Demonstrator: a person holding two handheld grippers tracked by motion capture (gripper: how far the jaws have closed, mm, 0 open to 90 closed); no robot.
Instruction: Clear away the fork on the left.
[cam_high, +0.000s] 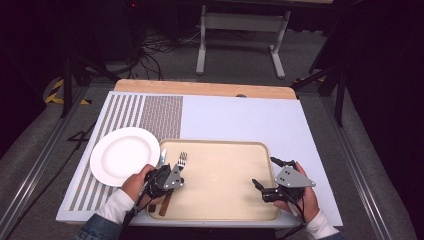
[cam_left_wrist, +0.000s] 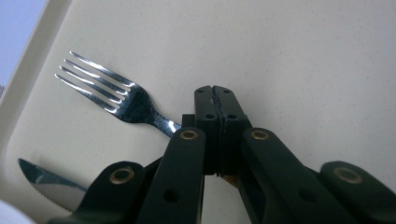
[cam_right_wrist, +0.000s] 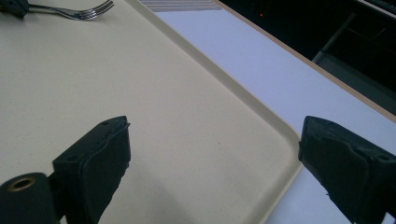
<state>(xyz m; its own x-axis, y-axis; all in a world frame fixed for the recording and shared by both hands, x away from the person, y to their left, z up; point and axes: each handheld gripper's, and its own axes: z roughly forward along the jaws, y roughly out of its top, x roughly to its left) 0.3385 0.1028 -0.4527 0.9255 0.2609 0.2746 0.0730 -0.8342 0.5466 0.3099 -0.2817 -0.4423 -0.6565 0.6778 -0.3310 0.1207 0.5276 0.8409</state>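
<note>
On the near part of the surface (cam_high: 240, 120) lies a beige tray (cam_high: 220, 202), and a white plate (cam_high: 122, 155) stands just to the left of it, on the striped part of the mat.

The left claw (cam_high: 176, 176) is over the near left corner of the tray. In the left gripper view its two jaws are pressed together, and the handle of a fork (cam_left_wrist: 122, 100) goes under them and in between the pads, so the left claw is closed on the fork handle. The tines of the fork point to the far side, and the head of the fork lies on the tray floor, close to the left rim. A knife (cam_left_wrist: 44, 180) lies just to the left of the fork; its blade points to the far side and its brown handle comes out on the near side of the left hand (cam_high: 136, 182). The knife and the fork are beside each other, but whether they touch cannot be told.

The right claw (cam_high: 265, 173) is over the near right part of the tray, well apart from the fork. In the right gripper view its jaws stand wide apart, one over the tray floor and one past the right rim of the tray, with nothing between them. The right hand (cam_high: 305, 197) holds it from the near side.
</note>
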